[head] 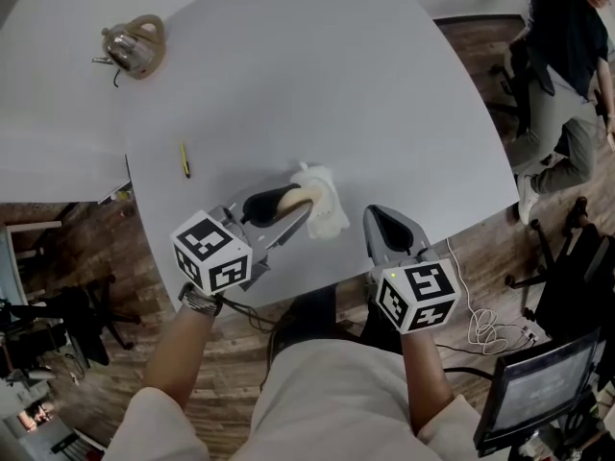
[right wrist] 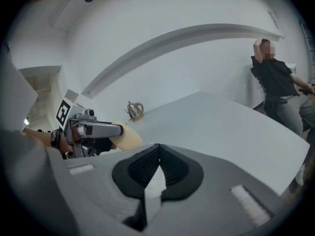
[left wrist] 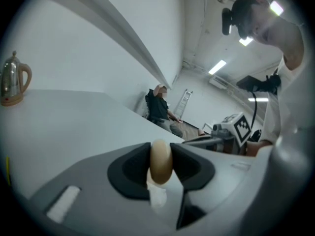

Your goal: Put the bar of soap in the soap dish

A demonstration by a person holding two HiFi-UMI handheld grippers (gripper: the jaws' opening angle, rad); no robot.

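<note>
Right gripper (right wrist: 158,165) nearest table edge: jaws pressed together, nothing between them. Left gripper (left wrist: 161,154) beside it, jaws pinching bar of soap (left wrist: 160,162) on its flat sides, bar standing on edge. Soap sits at left rim of white soap dish (head: 327,209), dish showing just under it; contact between them unclear. Dish rests on grey table (head: 317,84), near front edge. Further out, yellow pen (head: 184,159). Far corner, kettle (head: 135,46). Beyond table, seated person (head: 562,84).
</note>
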